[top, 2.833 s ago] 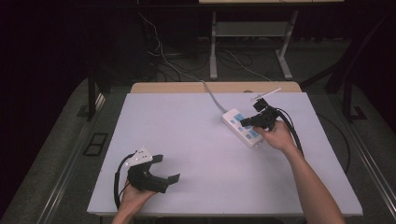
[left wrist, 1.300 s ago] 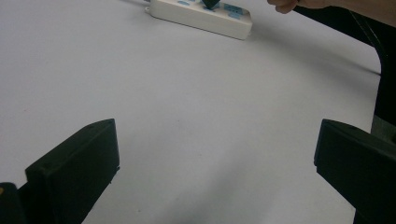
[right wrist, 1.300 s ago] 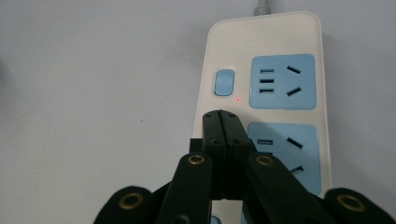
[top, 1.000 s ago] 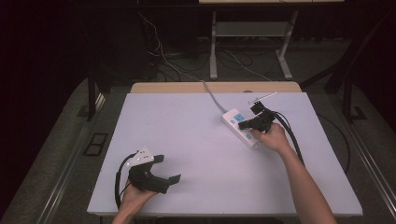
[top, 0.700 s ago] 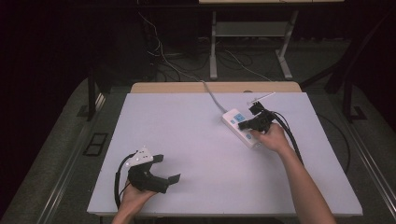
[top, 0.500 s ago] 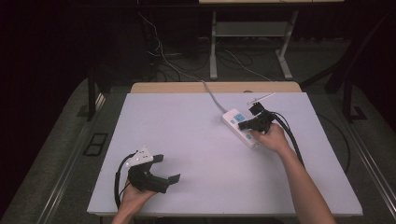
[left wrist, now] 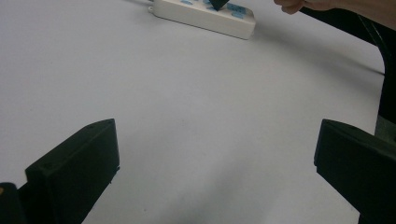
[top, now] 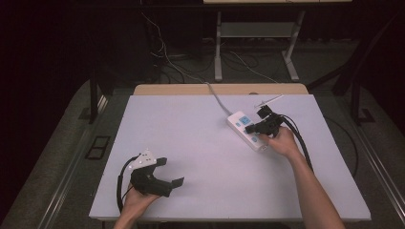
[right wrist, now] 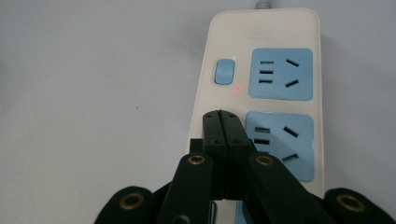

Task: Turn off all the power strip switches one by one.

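Observation:
A white power strip [top: 240, 122] with blue sockets lies on the table's right half, and its cable runs off the far edge. My right gripper [top: 251, 129] is shut with nothing between its jaws. In the right gripper view its closed tips [right wrist: 221, 122] sit over the power strip [right wrist: 261, 32], just short of the blue switch [right wrist: 224, 71], beside a small red dot [right wrist: 237, 88]. Whether the tips touch the strip I cannot tell. My left gripper [top: 171, 171] rests open near the front left; in its own view the left gripper [left wrist: 217, 158] has only bare table between wide jaws.
The white table [top: 191, 138] has a wooden strip along its far edge. A thin metal rod [top: 268, 100] lies behind the right gripper. Black cable [top: 300, 138] trails from the right hand along the forearm. Cables and a metal frame stand on the dark floor beyond.

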`<state>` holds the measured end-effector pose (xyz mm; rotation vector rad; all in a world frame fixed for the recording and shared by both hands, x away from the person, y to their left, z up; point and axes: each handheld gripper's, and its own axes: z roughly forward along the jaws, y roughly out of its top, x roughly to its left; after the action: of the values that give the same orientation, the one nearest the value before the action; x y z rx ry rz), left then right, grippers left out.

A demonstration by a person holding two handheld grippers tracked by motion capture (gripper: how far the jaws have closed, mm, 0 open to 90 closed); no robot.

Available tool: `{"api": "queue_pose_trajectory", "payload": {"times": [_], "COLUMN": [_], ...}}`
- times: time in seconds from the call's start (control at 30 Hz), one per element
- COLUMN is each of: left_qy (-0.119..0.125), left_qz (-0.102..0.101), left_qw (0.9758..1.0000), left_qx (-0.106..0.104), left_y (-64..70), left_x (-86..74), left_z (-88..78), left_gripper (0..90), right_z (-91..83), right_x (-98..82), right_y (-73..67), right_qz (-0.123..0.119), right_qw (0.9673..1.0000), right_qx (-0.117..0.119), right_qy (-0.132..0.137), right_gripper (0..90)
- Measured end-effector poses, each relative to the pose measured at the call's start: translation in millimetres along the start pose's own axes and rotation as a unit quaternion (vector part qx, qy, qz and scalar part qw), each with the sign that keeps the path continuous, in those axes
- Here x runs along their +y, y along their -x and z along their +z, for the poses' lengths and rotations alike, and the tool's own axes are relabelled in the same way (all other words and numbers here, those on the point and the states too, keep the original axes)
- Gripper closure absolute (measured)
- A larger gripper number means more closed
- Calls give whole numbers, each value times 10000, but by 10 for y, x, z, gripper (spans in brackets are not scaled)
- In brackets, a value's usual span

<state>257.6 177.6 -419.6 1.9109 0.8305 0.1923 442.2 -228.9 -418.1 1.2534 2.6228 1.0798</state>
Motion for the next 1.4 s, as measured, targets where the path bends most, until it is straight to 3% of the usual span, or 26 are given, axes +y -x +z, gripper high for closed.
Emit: {"api": "queue_pose_trajectory", "payload": {"times": [0.03,0.6,0.97,1.4], "left_qy": [0,-12,-4,12], "left_qz": [-4,-4,-1,-33], "left_qw": [10000,10000,10000,10000], "left_qx": [3,32,29,49], "left_y": [0,-9,-8,-23], "left_x": [0,-1,-1,-2], "left_z": [-1,-5,-8,-23], "left_gripper": [0,0,0,0], "right_z": [-19,-43,-137,-114], "right_x": [2,60,234,465], "right_y": [8,-17,-53,-104], "right_qz": [78,-51,-98,-275], "right_qw": [9999,10000,9999,9996], "right_qx": [42,-4,8,-78], "right_qy": [104,29,74,16], "right_gripper": [900,900,900,900]}}
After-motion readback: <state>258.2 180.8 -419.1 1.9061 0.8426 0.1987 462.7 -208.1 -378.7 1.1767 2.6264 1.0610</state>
